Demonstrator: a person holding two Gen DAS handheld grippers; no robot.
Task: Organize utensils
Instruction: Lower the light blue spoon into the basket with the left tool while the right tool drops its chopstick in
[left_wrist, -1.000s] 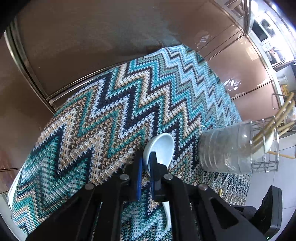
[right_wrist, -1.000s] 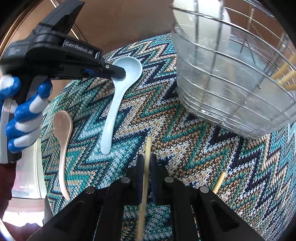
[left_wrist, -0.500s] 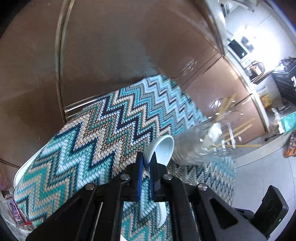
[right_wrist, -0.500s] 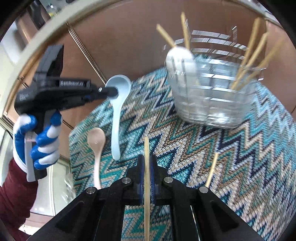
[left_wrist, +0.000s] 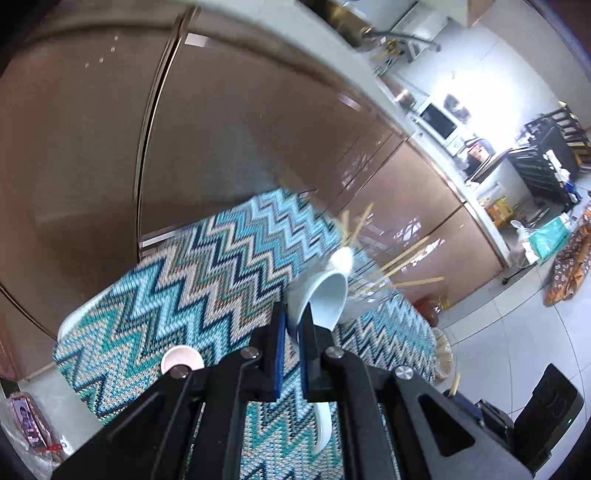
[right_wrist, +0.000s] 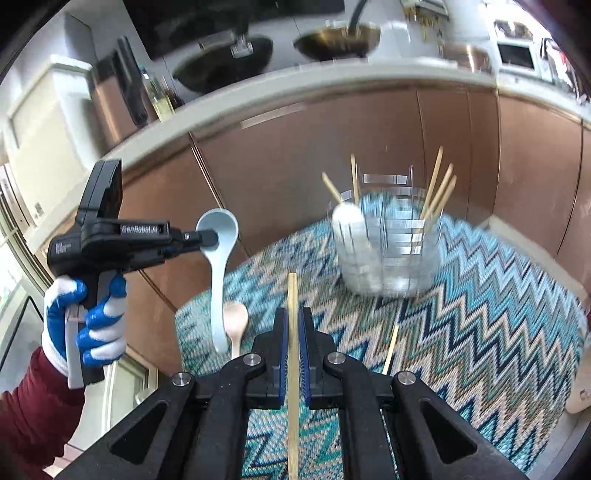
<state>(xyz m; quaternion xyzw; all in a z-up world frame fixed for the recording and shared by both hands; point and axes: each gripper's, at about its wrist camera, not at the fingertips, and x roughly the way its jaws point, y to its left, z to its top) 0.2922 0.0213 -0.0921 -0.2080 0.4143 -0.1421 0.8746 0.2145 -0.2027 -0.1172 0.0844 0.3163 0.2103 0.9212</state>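
While a gloved hand (right_wrist: 86, 325) at the far left of the right wrist view grips its handle, the left hand-held gripper (right_wrist: 210, 238) is clamped on the rim of a pale blue spoon (right_wrist: 219, 266), whose handle hangs straight down, clear of the zigzag cloth (right_wrist: 480, 332) on the worktop. Just right of that hanging handle, a small pink spoon (right_wrist: 236, 321) lies on the cloth, bowl toward the cabinets. Next comes the right hand-held gripper (right_wrist: 293, 347), pressed together on a single wooden chopstick (right_wrist: 293, 314) that runs upright between its blue pads and pokes out past them. Right of it, one loose chopstick (right_wrist: 390, 349) lies on the cloth. Farther back and to the right stands the wire utensil holder (right_wrist: 388, 251), blurred, with a white spoon (right_wrist: 349, 221) and several chopsticks leaning out of it at angles. Copper-brown cabinet doors (right_wrist: 332, 147) rise behind the cloth. In the left wrist view, the blue spoon's bowl (left_wrist: 327, 299) sits tilted just ahead of the fingers, partly covering the holder (left_wrist: 369, 277) beyond it.
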